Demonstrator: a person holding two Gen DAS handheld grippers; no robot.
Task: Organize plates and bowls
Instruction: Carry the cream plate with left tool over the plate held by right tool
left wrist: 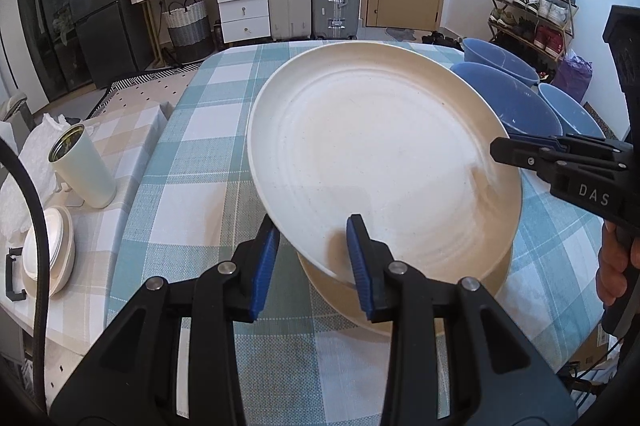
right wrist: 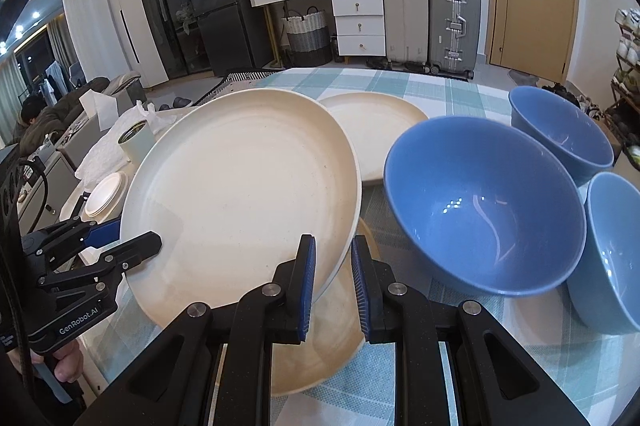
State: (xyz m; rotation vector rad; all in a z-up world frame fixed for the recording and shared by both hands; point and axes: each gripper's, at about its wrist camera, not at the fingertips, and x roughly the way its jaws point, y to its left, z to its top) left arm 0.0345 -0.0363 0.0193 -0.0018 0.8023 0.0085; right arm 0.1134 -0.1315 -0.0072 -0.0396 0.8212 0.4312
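Gripping opposite edges of a large round cream-white plate [left wrist: 372,154], both tools hold it tilted above the table covered in a teal-and-white checked cloth [left wrist: 192,186]. The left gripper [left wrist: 312,266] has its blue-padded fingers [left wrist: 358,258] clamped on the plate's near rim, one pad above and one below. The right gripper [right wrist: 332,286] is pinched tight on the rim at the plate's other side (seen from the left wrist view it reaches in from the right edge).

Directly beneath the raised plate lies a second cream plate [right wrist: 324,342], flat on the cloth — the upper one overlaps most of it, and I cannot tell whether the two touch. A third cream plate [right wrist: 376,122] sits farther back on the table.

Three blue round ceramic bowls stand clustered just beside the plates: a big blue bowl [right wrist: 480,210] nearest, a smaller blue bowl [right wrist: 560,134] behind it, and another pale blue bowl [right wrist: 612,254] at the far right.

Off the table's left side — on a beige checked surface — stand a pale green tumbler [left wrist: 80,170] and a small stack of white dishes [left wrist: 52,250].
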